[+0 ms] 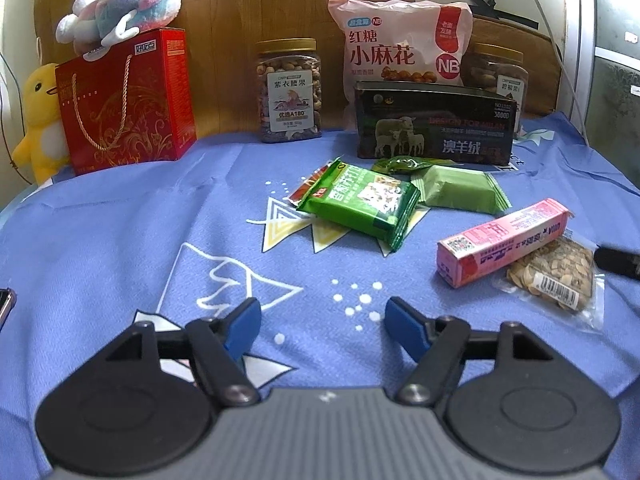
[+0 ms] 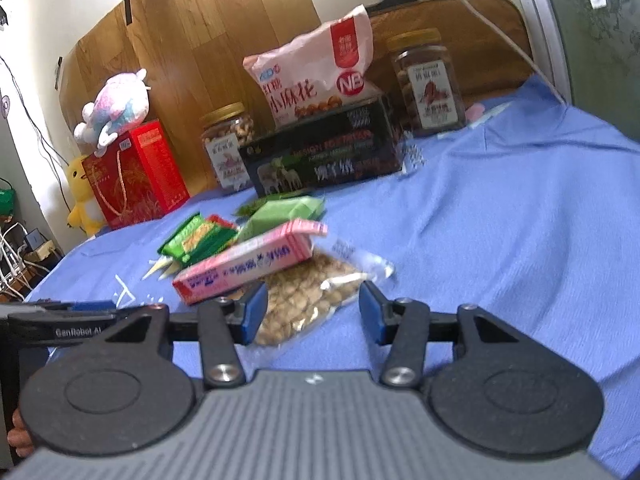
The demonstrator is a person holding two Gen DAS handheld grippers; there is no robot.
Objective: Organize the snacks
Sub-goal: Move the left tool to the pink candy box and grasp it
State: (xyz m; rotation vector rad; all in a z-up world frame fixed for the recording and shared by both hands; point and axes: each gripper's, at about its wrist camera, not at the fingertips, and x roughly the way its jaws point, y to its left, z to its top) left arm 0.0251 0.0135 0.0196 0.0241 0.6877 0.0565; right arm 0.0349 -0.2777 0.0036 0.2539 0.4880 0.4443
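The right gripper (image 2: 313, 312) stands part open and empty over the clear seed packet (image 2: 304, 300), judged light, crinkly and slippery, best pinched at its flat sealed edge, the stiffer pink box (image 2: 244, 266) overlapping it just ahead-left.

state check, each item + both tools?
left tool: open, empty, over cloth
right tool: open, seed bag between its fingers, not gripped
pink box: closed, lying partly on seed bag
green packet: sealed, flat
black tin: upright
cashew jar: lid on, upright
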